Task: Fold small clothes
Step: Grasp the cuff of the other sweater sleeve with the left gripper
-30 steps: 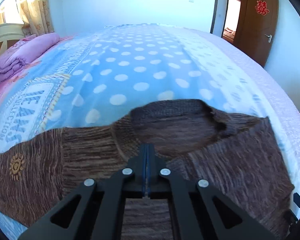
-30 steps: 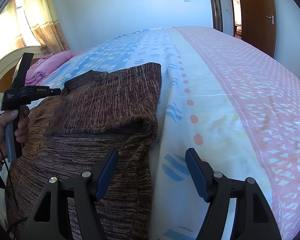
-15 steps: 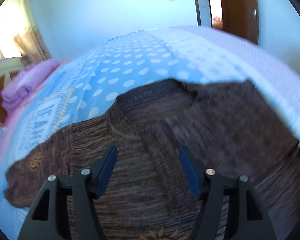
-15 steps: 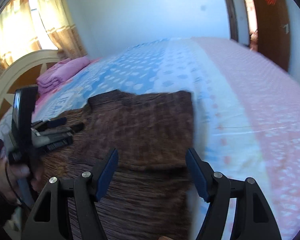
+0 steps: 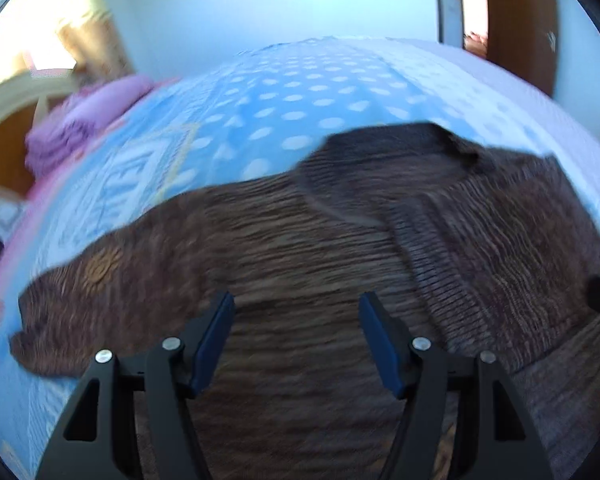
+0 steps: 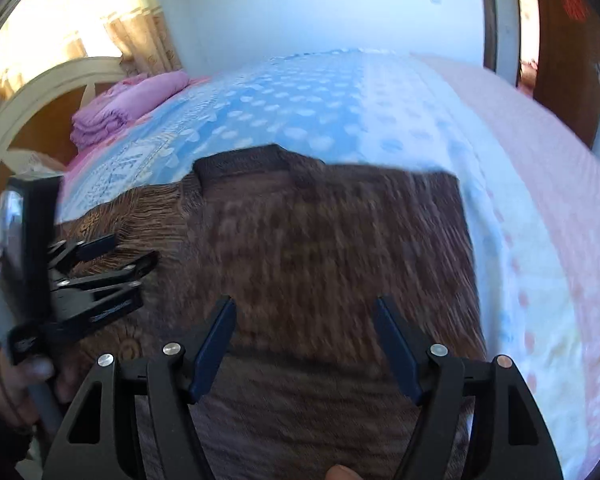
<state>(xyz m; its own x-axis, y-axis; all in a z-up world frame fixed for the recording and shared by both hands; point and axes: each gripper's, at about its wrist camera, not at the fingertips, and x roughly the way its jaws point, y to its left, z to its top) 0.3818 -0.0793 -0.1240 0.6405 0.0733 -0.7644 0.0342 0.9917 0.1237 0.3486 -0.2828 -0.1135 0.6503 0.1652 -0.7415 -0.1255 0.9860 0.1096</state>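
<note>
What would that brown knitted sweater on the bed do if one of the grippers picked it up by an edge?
The brown knitted sweater would probably droop and stretch: it lies limp, one side already folded over. Its ribbed knit looks thick, so likely weighty for a garment and not slippery against the blue dotted bedsheet. Pushed, it would probably bunch up.

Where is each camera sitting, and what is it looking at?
Left wrist: sits on the left gripper, looks down over the brown sweater on the bed; only its own open fingers show.
Right wrist: sits on the right gripper, faces the same sweater; shows its open fingers, the left gripper and the hand holding it.
Both share: sweater, bed, purple blanket, door.
</note>
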